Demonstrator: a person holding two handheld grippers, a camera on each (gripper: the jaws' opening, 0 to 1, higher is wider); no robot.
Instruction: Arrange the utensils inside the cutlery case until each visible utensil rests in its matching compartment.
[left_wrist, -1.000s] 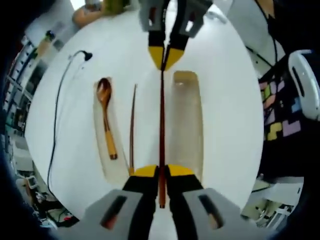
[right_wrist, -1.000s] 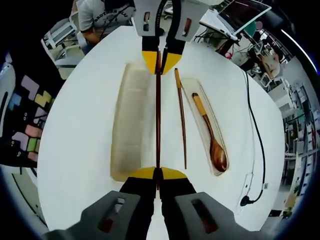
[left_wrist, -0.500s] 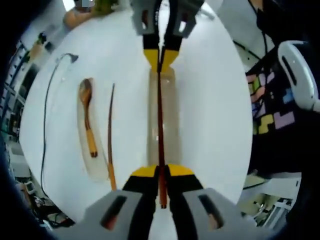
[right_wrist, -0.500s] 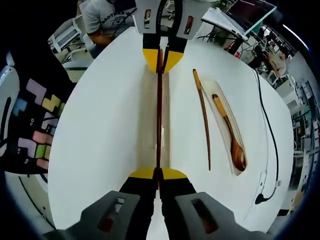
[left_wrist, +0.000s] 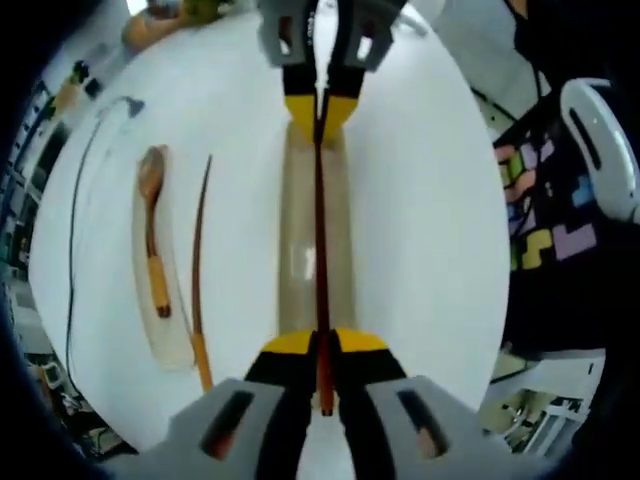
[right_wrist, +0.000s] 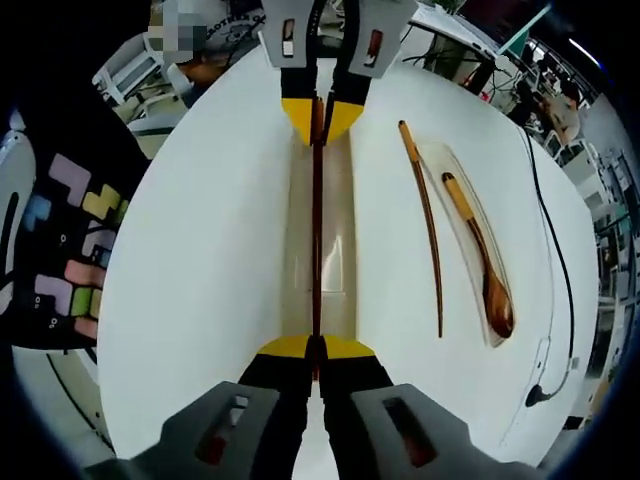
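Two hand-held grippers share one dark chopstick (left_wrist: 321, 230) end to end above a white counter (left_wrist: 420, 200). The left hand-held gripper (left_wrist: 322, 345) is pinching one end, the right hand-held gripper (right_wrist: 316, 347) pinching the other, and each shows at the top of the other's view. The stick lies lengthwise along a translucent case (left_wrist: 296, 240) directly beneath it; whether it touches the case floor cannot be told. Well to one side, a second chopstick (right_wrist: 423, 215) lies bare on the counter, just beside a clear tray (right_wrist: 452, 180) that holds a wooden spoon (right_wrist: 478, 260).

The step in hand looks like setting the first chopstick into its slot. The next move likely calls for lowering both ends together, level and in line with the case, then releasing both ends. The loose chopstick would remain to be fetched.
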